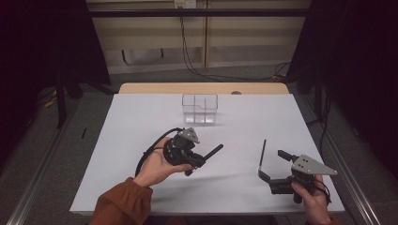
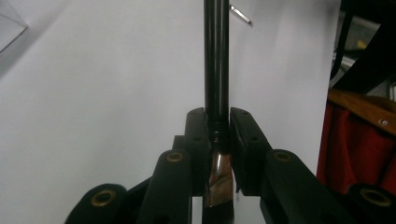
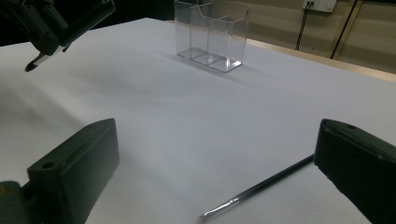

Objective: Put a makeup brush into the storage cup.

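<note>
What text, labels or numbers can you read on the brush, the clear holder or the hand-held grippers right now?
None readable.
Black brush in the left hand-held gripper: no print visible.
Clear holder: no label.
Thin black stick on the table: blank.
Right hand-held gripper, grey plate: screw holes, no lettering.

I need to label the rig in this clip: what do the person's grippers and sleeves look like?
Both grippers, left gripper and right gripper, are black, each with two blocky jaws and a grey three-cornered plate on top. A black cable loops from the left one. Brass-coloured rivets mark its linkage. The left sleeve is rust-orange.
</note>
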### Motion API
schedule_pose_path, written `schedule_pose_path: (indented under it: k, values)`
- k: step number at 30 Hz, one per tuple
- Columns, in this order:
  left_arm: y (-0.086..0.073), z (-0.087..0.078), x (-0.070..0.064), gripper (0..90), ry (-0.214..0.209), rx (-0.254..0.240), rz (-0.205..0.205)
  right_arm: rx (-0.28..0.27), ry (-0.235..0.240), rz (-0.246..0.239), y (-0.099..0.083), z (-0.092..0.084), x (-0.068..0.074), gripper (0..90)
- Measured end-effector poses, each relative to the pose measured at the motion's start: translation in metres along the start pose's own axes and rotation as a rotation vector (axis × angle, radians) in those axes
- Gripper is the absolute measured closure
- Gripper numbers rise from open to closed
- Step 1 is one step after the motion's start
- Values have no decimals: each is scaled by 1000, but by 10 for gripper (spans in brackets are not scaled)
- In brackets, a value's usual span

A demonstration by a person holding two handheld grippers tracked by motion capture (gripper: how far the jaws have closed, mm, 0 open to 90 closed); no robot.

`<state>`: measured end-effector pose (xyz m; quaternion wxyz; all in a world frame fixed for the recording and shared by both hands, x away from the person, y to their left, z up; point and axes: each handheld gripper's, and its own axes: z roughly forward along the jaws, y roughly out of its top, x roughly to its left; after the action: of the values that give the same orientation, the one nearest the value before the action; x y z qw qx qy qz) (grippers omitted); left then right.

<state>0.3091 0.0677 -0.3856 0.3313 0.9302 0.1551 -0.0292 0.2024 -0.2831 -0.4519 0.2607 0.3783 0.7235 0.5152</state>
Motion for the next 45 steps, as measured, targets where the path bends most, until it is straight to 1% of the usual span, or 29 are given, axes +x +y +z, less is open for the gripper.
schedule_pose_path:
  k: [2,4,6,7,9,10,12,15,16,17,19,20,21,22,23,25,28,29,30,31,32,34,35,36,38,39,40,43,45]
  values:
    - [2,0,-1,782,13,25,21,0,10,-3,1,1,0,0]
    - [5,0,-3,782,18,45,25,6,27,-9,2,2,1,0]
    - [7,1,-4,782,7,72,31,13,53,-19,4,4,3,0]
    - [8,3,-4,782,3,87,33,13,53,-19,4,4,3,0]
    - [9,6,-6,782,1,117,37,22,76,-29,6,5,4,0]
    - [9,8,-6,782,-3,128,36,34,98,-41,8,7,5,0]
    - [11,10,-7,782,-6,159,46,43,108,-51,9,8,6,0]
    - [13,12,-9,782,-8,182,53,72,134,-81,13,12,8,0]
    - [15,13,-11,782,-6,196,64,94,167,-83,15,16,10,0]
    - [15,13,-11,782,-6,196,64,94,167,-83,15,16,10,0]
    - [16,13,-12,782,-6,204,73,125,200,-89,17,19,11,0]
    - [16,13,-13,782,-5,211,81,151,230,-89,20,22,12,4]
    - [17,13,-14,782,-6,213,85,151,230,-89,20,22,12,4]
    - [17,13,-14,782,-1,214,86,155,243,-98,21,23,12,3]
    - [17,12,-15,782,-3,220,88,156,246,-111,25,25,13,2]
    - [17,11,-15,782,-8,218,92,156,247,-117,27,26,13,1]
    - [16,10,-17,782,-24,218,110,166,266,-142,34,30,13,1]
    - [16,10,-17,782,-21,218,111,166,266,-142,34,30,13,1]
    - [16,10,-18,782,-24,220,105,174,278,-143,36,31,13,2]
    - [16,10,-18,782,-24,222,112,184,294,-151,38,33,13,3]
    - [16,10,-18,782,-25,220,107,183,301,-154,39,34,14,3]
    - [16,11,-18,782,-23,222,113,190,317,-167,43,36,15,4]
    - [16,11,-18,782,-22,214,107,196,324,-178,44,38,15,3]
    - [17,11,-18,781,-25,227,115,204,320,-188,46,39,16,4]
    - [17,12,-18,781,-28,229,112,235,310,-207,50,43,17,3]
    - [17,12,-19,781,-28,228,110,267,329,-219,52,47,18,8]
    - [18,12,-19,781,-26,232,113,267,329,-219,52,47,18,8]
    - [18,13,-19,782,-29,241,123,324,367,-240,56,53,19,8]
    - [18,13,-20,781,-37,238,121,348,388,-249,57,56,20,9]
